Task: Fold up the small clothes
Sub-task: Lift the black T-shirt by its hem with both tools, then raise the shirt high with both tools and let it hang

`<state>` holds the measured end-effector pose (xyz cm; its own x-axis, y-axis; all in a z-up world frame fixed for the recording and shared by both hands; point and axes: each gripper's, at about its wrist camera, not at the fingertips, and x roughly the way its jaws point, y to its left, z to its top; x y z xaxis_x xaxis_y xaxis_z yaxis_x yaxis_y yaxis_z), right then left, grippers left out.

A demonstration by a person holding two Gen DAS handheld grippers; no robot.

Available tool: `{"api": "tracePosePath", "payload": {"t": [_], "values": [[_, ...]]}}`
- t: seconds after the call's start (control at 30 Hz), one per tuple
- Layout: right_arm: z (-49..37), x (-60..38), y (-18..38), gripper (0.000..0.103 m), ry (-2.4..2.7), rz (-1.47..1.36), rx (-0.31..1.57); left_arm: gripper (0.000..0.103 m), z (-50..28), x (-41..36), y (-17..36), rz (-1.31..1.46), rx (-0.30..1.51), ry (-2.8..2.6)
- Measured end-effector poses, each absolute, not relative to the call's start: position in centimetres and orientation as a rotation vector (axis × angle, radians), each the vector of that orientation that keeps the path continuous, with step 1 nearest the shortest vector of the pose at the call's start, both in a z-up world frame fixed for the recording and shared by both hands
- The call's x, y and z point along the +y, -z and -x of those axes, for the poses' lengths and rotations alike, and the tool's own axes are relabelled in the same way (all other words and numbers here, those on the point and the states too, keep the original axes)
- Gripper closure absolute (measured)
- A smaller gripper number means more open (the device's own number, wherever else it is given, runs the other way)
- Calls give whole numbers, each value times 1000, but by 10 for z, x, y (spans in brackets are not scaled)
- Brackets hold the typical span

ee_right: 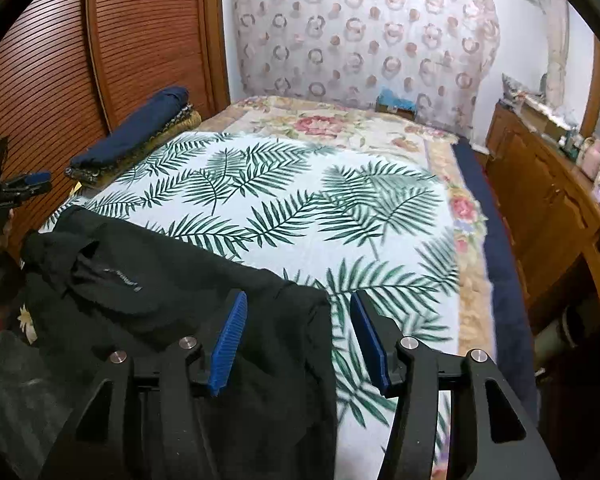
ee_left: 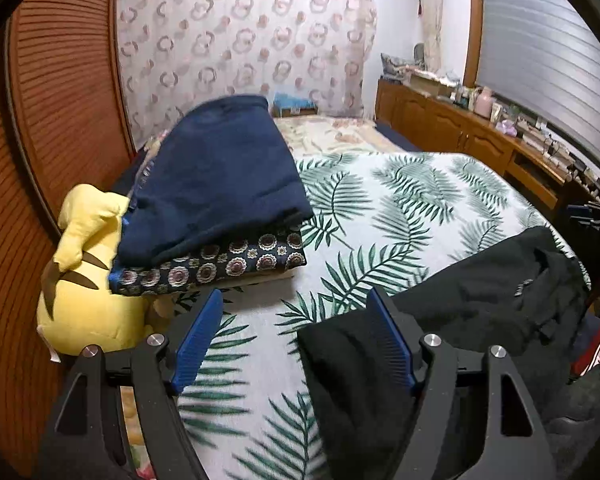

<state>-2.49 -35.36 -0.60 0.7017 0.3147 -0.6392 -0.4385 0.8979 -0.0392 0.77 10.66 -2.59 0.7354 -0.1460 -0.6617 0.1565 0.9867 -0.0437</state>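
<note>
Hovering over the near edge of the bed, I am looking down both grippers at a black garment that is lying rumpled on the leaf-print cover. My left gripper is standing with its blue pads well apart; one corner of the black cloth is reaching in between them and lying against the right-hand pad, but the pads are not pinching it. My right gripper is also gaping, somewhat narrower, with the other corner of the garment lying loose between its pads and the left pad resting over the cloth. Nothing is being gripped by either claw. Off at the far left side of the bed a folded navy piece is sitting on a dark flower-patterned folded cloth, and a yellow plush toy is leaning just beside that stack.
</note>
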Motion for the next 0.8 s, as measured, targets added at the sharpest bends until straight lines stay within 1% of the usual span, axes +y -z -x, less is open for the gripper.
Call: {"api": "tracePosePath", "payload": {"t": [0.17, 0.4, 0.5, 0.57, 0.7, 0.77, 0.8], "values": [[-4, -337, 30, 47, -443, 197, 732, 28, -29, 95, 49, -34, 799, 195], [-28, -333, 44, 47, -457, 182, 781, 28, -36, 86, 70, -45, 865, 233], [-31, -335, 49, 42, -449, 174, 801, 28, -34, 87, 76, -31, 881, 245], [-34, -336, 55, 39, -448, 173, 817, 37, -32, 87, 78, -23, 890, 258], [-33, -338, 57, 38, -452, 176, 819, 49, -28, 83, 79, -30, 893, 285], [-32, -337, 57, 38, -460, 176, 817, 62, -25, 79, 79, -34, 892, 304], [-31, -337, 57, 38, -471, 177, 815, 66, -25, 77, 79, -37, 893, 310]]}}
